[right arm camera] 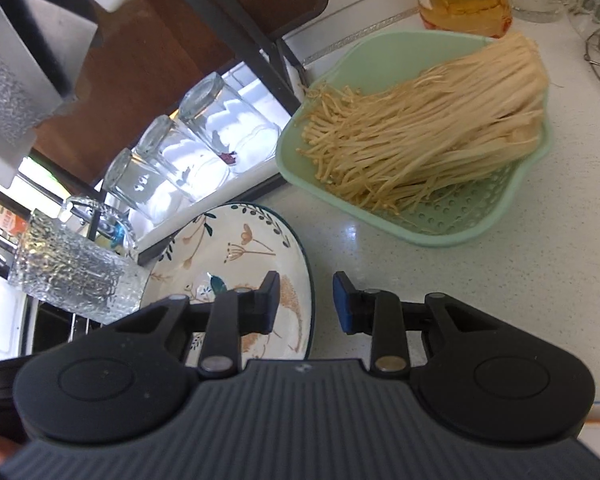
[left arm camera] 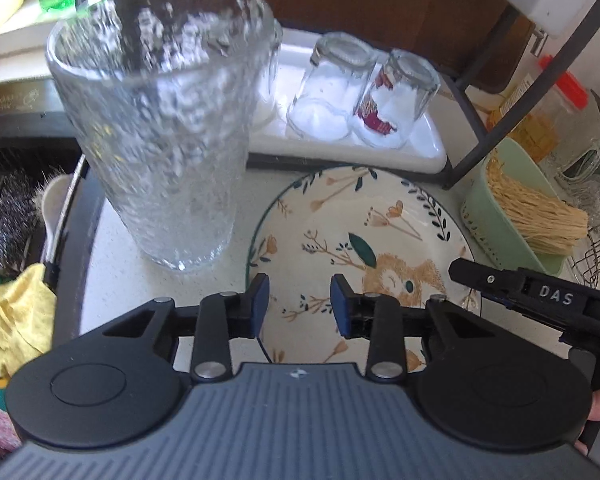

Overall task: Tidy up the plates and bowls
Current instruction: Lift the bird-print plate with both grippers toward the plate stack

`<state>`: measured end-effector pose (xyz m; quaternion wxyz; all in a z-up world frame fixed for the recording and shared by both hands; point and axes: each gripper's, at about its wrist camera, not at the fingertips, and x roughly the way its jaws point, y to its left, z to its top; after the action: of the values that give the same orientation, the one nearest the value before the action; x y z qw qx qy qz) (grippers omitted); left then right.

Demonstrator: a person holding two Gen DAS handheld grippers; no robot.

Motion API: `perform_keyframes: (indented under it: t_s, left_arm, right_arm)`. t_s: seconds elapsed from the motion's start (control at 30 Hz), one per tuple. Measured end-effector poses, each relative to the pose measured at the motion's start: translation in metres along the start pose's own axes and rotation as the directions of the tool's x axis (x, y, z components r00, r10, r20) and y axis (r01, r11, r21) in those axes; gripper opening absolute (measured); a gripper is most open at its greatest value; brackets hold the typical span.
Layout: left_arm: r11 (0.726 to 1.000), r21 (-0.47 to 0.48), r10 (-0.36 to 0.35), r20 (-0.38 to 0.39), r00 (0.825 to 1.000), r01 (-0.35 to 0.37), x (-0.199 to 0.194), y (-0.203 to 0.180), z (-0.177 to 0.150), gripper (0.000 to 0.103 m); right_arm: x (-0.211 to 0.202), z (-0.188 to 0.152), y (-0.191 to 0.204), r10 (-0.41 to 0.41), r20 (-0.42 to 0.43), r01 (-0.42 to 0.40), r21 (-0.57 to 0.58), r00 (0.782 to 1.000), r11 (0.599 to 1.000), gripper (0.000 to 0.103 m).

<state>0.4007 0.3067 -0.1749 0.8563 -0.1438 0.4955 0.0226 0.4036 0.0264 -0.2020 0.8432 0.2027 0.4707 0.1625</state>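
A floral plate (left arm camera: 360, 240) with a hedgehog picture lies on the pale counter; it also shows in the right wrist view (right arm camera: 236, 256). My left gripper (left arm camera: 300, 304) is open and empty, hovering over the plate's near left rim. My right gripper (right arm camera: 306, 300) is open and empty, its jaws straddling the plate's right rim; it enters the left wrist view (left arm camera: 500, 280) at the plate's right edge. No bowls show.
A tall textured glass (left arm camera: 160, 128) stands left of the plate. Upturned glasses (left arm camera: 332, 88) sit on a white tray (left arm camera: 420, 152) under a black rack (left arm camera: 480, 128). A green strainer basket (right arm camera: 460, 216) with enoki mushrooms lies right. A sink is left.
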Motion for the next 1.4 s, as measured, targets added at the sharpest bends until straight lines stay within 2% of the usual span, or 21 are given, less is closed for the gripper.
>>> perform_keyframes:
  t_s: [0.1, 0.3, 0.33, 0.4, 0.47, 0.53, 0.67, 0.7, 0.8, 0.93, 1.03, 1.1, 1.2, 1.4]
  left_arm:
    - [1.0, -0.007, -0.016, 0.0, 1.0, 0.016, -0.002, 0.004, 0.0, 0.04]
    - [0.994, -0.104, -0.027, -0.003, 1.0, 0.026, -0.004, 0.013, 0.001, 0.04]
    - [0.994, -0.104, -0.016, 0.004, 1.0, 0.016, -0.006, 0.012, 0.001, 0.04]
    - [0.994, -0.096, 0.052, 0.035, 0.998, -0.048, -0.011, 0.011, 0.0, 0.04]
    - [0.992, -0.123, 0.048, 0.054, 0.997, -0.041, -0.012, 0.016, 0.001, 0.04]
    - [0.989, -0.136, 0.057, 0.028, 0.998, -0.053, -0.004, 0.019, 0.002, 0.04]
    - [0.988, -0.157, 0.009, -0.026, 1.0, -0.013, 0.013, 0.027, 0.001, 0.04]
    - [0.988, -0.156, 0.008, -0.036, 0.999, -0.014, 0.017, 0.027, 0.001, 0.035]
    - [0.988, -0.156, -0.006, -0.054, 0.999, -0.003, 0.025, 0.028, 0.004, 0.03]
    - [0.986, -0.164, 0.002, -0.057, 0.998, -0.011, 0.026, 0.027, 0.005, 0.03]
    - [0.977, -0.212, -0.03, -0.075, 0.997, 0.013, 0.027, 0.032, 0.006, 0.03]
    - [0.971, -0.238, -0.053, -0.078, 0.996, 0.033, 0.024, 0.035, 0.007, 0.03]
    - [0.978, -0.204, -0.06, -0.058, 0.996, 0.047, 0.011, 0.029, 0.011, 0.03]
    - [0.98, -0.176, -0.1, -0.032, 0.995, 0.093, -0.016, 0.013, 0.008, 0.03]
  right_arm:
    - [0.005, 0.001, 0.0, 0.003, -0.015, -0.003, 0.004, 1.0, 1.0, 0.027]
    - [0.015, 0.003, 0.002, 0.008, -0.034, -0.008, 0.005, 0.999, 1.0, 0.023]
    - [0.015, 0.004, 0.002, 0.009, -0.035, -0.008, 0.004, 0.999, 1.0, 0.022]
    - [0.016, 0.006, 0.003, 0.006, -0.038, -0.006, -0.006, 0.999, 1.0, 0.022]
    - [0.018, 0.007, 0.003, 0.006, -0.042, -0.006, -0.009, 0.999, 1.0, 0.021]
    - [0.02, 0.008, 0.004, 0.01, -0.046, -0.011, -0.02, 0.999, 1.0, 0.019]
    - [0.026, 0.01, 0.008, 0.011, -0.05, -0.014, -0.051, 0.999, 0.999, 0.017]
    - [0.028, 0.011, 0.009, 0.011, -0.05, -0.014, -0.059, 0.999, 0.998, 0.017]
    - [0.03, 0.013, 0.008, 0.025, -0.053, -0.028, -0.052, 0.998, 0.998, 0.017]
    - [0.029, 0.015, 0.003, 0.058, -0.061, -0.06, -0.032, 0.996, 0.998, 0.018]
    - [0.024, 0.012, 0.007, 0.042, -0.062, -0.046, -0.058, 0.997, 0.997, 0.019]
    - [0.021, 0.008, 0.007, 0.039, -0.066, -0.042, -0.053, 0.997, 0.998, 0.019]
    - [0.011, 0.002, 0.004, 0.034, -0.074, -0.036, -0.026, 0.997, 0.999, 0.019]
    - [-0.027, -0.003, 0.0, 0.037, -0.003, -0.037, 0.009, 0.999, 0.999, 0.019]
